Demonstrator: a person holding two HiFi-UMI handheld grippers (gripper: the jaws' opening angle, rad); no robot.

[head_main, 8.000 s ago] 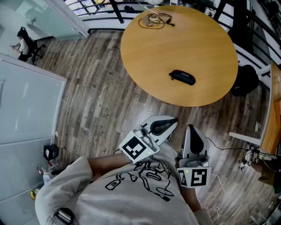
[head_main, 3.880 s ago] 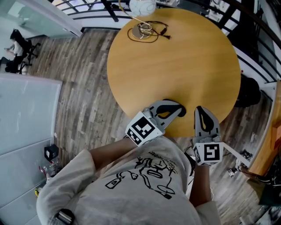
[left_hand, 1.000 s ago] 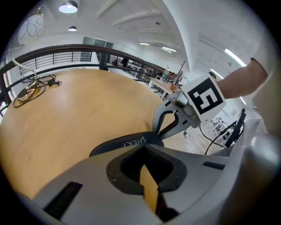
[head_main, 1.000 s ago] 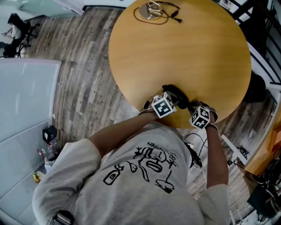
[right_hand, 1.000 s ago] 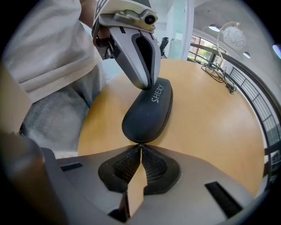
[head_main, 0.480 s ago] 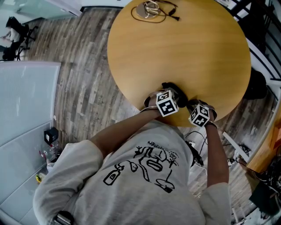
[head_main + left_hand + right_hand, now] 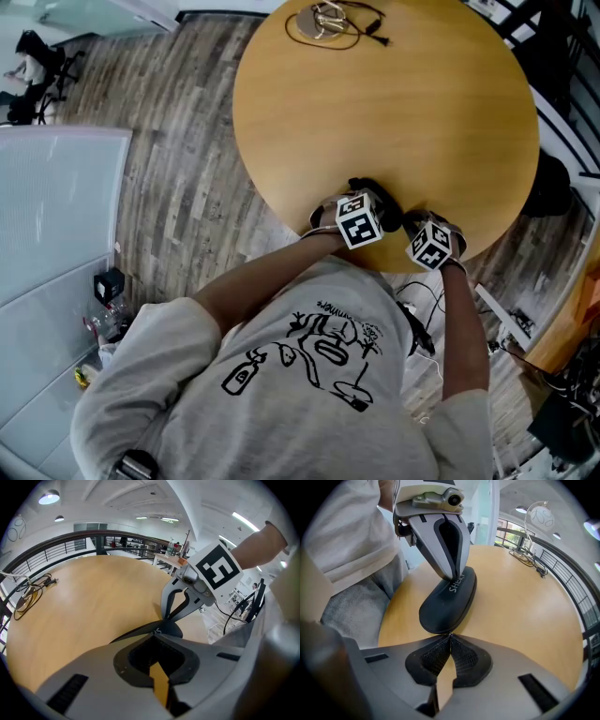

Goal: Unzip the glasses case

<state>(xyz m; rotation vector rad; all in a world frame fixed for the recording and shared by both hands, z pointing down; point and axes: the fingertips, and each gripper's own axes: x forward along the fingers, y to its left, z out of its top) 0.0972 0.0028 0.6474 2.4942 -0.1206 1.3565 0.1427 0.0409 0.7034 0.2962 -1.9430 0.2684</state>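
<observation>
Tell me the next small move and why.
Probably draw the right gripper along the glasses case's edge: its jaws are shut at the case's near end, seemingly on its unseen zipper pull, while the left gripper, shut, pins the top.

Matt black, smooth-shelled glasses case (image 7: 449, 597). Table (image 7: 412, 112): pale wood, smooth, slight sheen. Floor (image 7: 187, 187): grey-brown wood planks. Right gripper (image 7: 450, 635) pads (image 7: 433, 660): black, ribbed.

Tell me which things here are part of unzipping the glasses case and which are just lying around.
Part of the job:
- glasses case
- left hand-held gripper, clamped on the case
- right hand-held gripper, shut at one end of the case

Just lying about:
- coiled cable, on the far side of the table
</observation>
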